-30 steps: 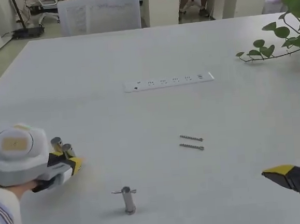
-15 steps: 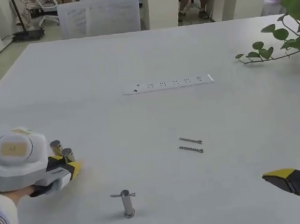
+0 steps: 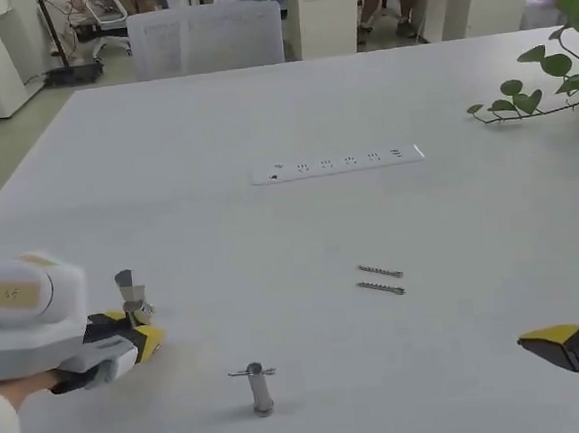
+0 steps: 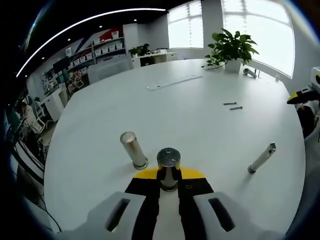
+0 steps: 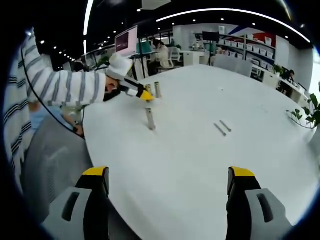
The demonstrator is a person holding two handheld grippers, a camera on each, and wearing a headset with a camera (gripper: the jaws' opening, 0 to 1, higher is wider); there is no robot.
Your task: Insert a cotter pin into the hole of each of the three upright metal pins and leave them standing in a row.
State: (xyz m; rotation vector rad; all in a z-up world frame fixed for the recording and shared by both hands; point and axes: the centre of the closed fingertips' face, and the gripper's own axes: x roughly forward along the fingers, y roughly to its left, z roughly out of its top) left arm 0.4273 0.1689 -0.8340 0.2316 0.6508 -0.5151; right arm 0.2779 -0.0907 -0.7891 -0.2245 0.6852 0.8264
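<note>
In the head view, the left tongs (image 3: 143, 335) sit at the lower left of the white desk (image 3: 270, 228), closed on a metal pin (image 3: 138, 311) that stands upright. A second metal pin (image 3: 124, 284) stands just beside it, on the far side. Nearer the person and to the right, well apart from those two, a third metal pin (image 3: 260, 389) stands alone with a cotter pin (image 3: 252, 372) crosswise through its top. Two loose cotter pins (image 3: 380, 280) lie side by side near the middle of the desk. A power strip (image 3: 337, 163) lies farther back, and a plant (image 3: 558, 65) reaches in at the right edge. The yellow tip of the right tongs (image 3: 560, 340) shows at the lower right, above bare desk.

In the left gripper view, the tongs (image 4: 169, 182) clamp the metal pin (image 4: 168, 162) between their yellow-tipped jaws. The second metal pin (image 4: 133, 149) is close on the left, the third metal pin (image 4: 262, 158) off to the right, and the loose cotter pins (image 4: 233, 105) beyond.

In the right gripper view, the tongs (image 5: 168, 175) are spread wide and hold nothing. Across the desk, a striped sleeve (image 5: 65, 87) leads to the left tongs (image 5: 142, 94) beside two of the pins, with the third metal pin (image 5: 150, 119) nearer and the loose cotter pins (image 5: 222, 127) to the right.
</note>
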